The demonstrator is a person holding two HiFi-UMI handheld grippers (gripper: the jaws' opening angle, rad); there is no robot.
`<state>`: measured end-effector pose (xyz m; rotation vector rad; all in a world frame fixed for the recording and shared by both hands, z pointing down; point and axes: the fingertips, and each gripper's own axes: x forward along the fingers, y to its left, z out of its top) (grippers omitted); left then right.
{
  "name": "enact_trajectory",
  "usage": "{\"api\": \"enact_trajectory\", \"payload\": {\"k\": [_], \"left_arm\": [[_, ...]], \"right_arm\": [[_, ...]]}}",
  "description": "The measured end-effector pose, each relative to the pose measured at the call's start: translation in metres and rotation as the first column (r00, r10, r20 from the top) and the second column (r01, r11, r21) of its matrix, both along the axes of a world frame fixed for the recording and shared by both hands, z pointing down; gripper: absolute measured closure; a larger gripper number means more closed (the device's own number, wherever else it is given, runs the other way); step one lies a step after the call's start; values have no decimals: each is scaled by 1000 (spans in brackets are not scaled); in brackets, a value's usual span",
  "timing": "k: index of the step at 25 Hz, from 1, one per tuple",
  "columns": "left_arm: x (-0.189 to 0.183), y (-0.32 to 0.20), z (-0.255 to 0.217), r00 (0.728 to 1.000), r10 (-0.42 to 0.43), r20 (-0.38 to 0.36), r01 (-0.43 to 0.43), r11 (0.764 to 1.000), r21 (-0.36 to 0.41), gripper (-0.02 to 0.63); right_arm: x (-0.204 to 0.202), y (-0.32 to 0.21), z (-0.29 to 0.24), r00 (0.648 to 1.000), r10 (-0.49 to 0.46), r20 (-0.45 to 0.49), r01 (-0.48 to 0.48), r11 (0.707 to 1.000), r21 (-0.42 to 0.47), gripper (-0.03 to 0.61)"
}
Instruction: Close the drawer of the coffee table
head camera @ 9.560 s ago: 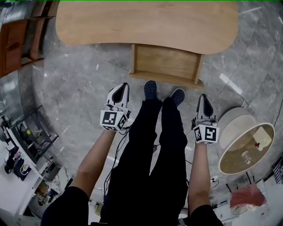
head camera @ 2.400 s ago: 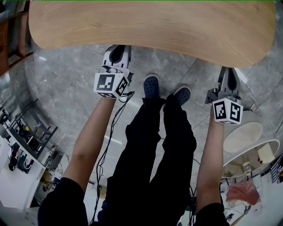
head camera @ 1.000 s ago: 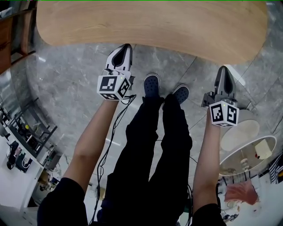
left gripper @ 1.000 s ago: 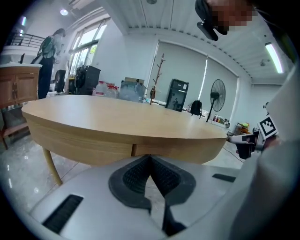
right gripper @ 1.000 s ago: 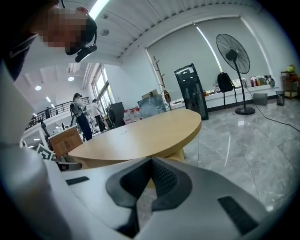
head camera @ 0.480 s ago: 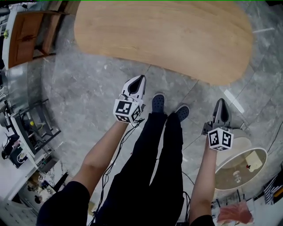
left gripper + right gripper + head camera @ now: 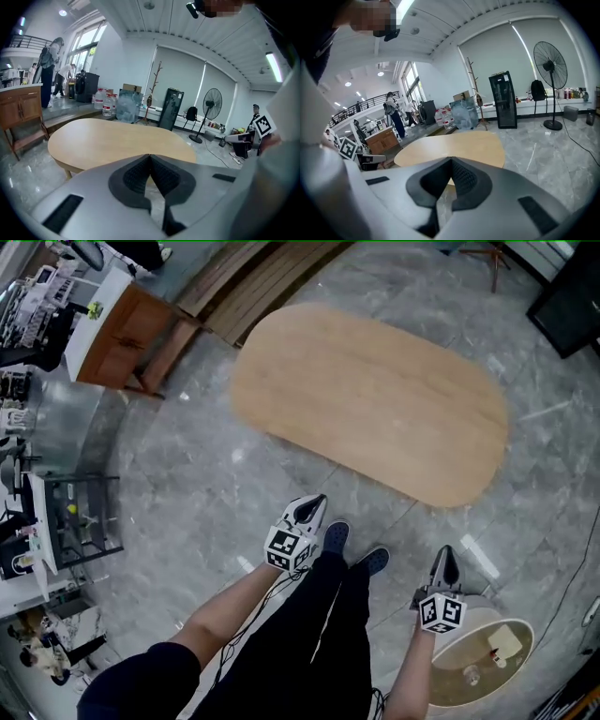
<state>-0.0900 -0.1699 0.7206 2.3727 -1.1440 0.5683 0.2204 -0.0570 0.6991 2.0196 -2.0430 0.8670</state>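
Item count: one coffee table, two grippers, two marker cubes, two blue shoes.

Gripper state:
- The left gripper was fully closed. In the left gripper view its ribbed pads met at the tips, with nothing between them.
- The right gripper was likewise fully closed and empty. Its pads met at the tips.
- One marker cube sat at the rear of the left gripper and the other at the rear of the right.

Position of the task item:
- The coffee table stood ahead of both grippers and apart from them. A strip of grey stone floor lay between its near edge and the gripper tips.
- Neither gripper touched the coffee table.
- Its top was an elongated oval with two rounded ends.
- The long axis ran crosswise to the pointing direction of the grippers. It extended from far ahead-left of the left gripper to just ahead of the right gripper.
- The near long edge showed as one unbroken outline. The drawer itself could not be made out in any view.

Other items:
- The two shoes lay between the grippers, toes toward the coffee table.
- One round stand stood just to the right of the right gripper
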Motion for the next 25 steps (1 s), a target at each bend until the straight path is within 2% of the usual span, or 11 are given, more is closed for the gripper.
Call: {"api": "enact_trajectory", "payload": {"k": [6, 12, 19, 25], "left_arm": [[-8, 20, -47, 1000, -17, 4, 17, 1000, -18, 589], [-4, 39, -98, 1000, -24, -10, 24, 1000, -6, 589], [-13, 55, -173, 999, -26, -30, 27, 999, 47, 589], [-6, 52, -229, 998, -32, -63, 38, 994, 98, 589]], "right_arm": [[-13, 13, -58, 1000, -12, 13, 12, 1000, 1, 552], [-7, 25, -109, 1000, -12, 5, 12, 1000, 26, 551], [-13, 44, -169, 1000, -3, 6, 3, 999, 46, 552], [-8, 44, -212, 999, -32, -18, 33, 997, 73, 552]]}}
